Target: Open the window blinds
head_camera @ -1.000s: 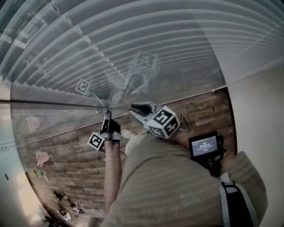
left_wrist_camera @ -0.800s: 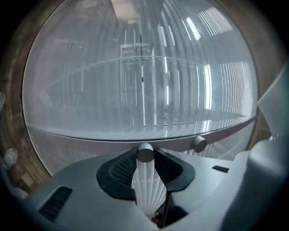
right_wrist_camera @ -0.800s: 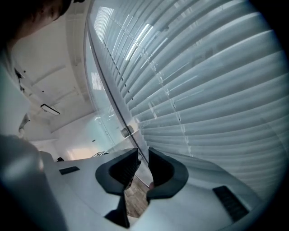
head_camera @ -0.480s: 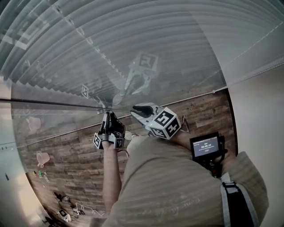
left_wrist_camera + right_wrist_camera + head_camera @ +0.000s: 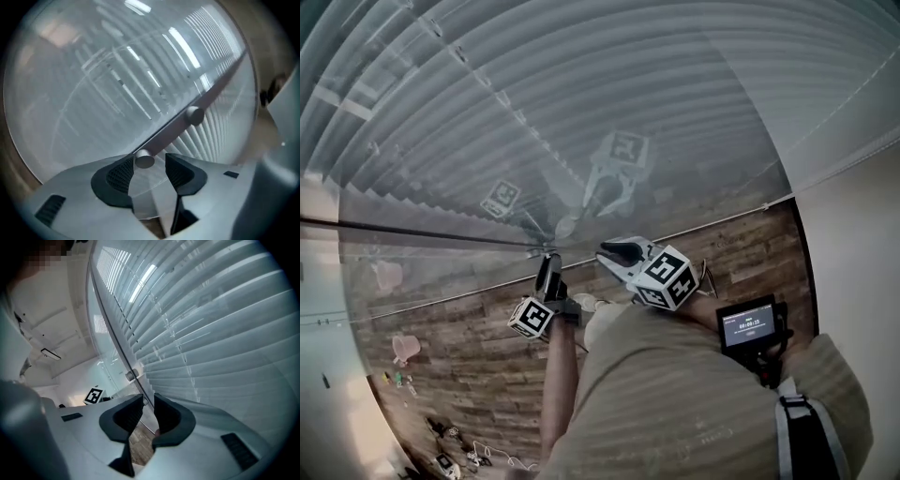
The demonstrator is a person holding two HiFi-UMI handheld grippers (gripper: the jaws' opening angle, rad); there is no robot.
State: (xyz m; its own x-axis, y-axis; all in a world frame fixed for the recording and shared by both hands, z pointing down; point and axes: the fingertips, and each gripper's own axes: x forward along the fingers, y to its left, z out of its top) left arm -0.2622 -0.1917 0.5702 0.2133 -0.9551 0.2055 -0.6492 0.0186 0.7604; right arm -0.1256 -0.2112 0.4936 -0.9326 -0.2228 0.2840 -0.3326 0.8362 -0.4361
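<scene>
— Firstly, where do the blinds (image 5: 609, 84) stand?

— Behind the glass (image 5: 441, 272), filling the upper part of the head view. The slats lie flat over one another, so I judge them shut. A dark rail (image 5: 171, 133) crosses the pane, and a small round knob (image 5: 144, 160) stands out from it.

— State of the tools?

— Left gripper (image 5: 155, 164): the jaws have just been opening and now stand wide. The knob sits between their tips, close against the pad at that view's left, with the other pad clear of it. Nothing is clamped. Right gripper (image 5: 147, 405): the jaws are narrowly apart with their tips up at the rail's thin edge. No pad is seen pressing, and it holds nothing.

— How will the thing handle?

— In my judgement the slats are light, thin and easily bent. They are also sealed off by the pane, so they are no place to take hold. The knob is the hold: hard, smooth metal, probably slippery, and small against the pads. Take it by its round sides with the ribbed pads square on it, deep enough that it cannot squirt out. Expect some stiffness from the mechanism. Squeeze firmly, with no yanking against the glass.
</scene>
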